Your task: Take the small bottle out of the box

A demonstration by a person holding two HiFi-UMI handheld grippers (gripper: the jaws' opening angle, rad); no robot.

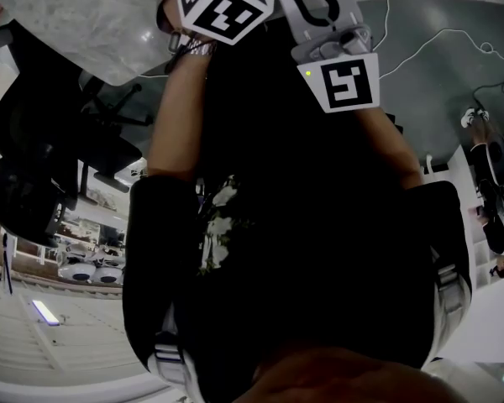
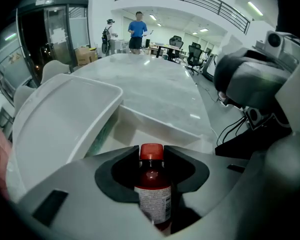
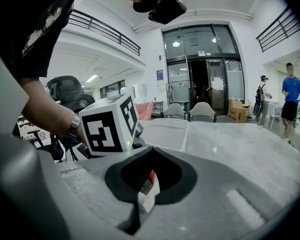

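Note:
The small bottle (image 2: pixel 152 194), dark red with a red cap and a white label, lies lengthwise between the jaws of my left gripper (image 2: pixel 152 151), cap toward the tips. The dark pads hug its sides, so the gripper is shut on it. Just beyond the tips is the white box (image 2: pixel 155 126) with its lid (image 2: pixel 65 119) swung open to the left. My right gripper (image 3: pixel 150 151) has its tips together. A red and white bit (image 3: pixel 149 184) shows in its hollow; I cannot tell whether it is held. The left gripper's marker cube (image 3: pixel 107 126) is close ahead of it.
The box stands on a long pale marble table (image 2: pixel 160 79). The right gripper's grey housing (image 2: pixel 255 84) crowds the right side. Office chairs (image 2: pixel 192 54) and two people (image 2: pixel 136 30) are at the far end. The head view mostly shows the person's dark shirt (image 1: pixel 302 225) and both cubes (image 1: pixel 227 7).

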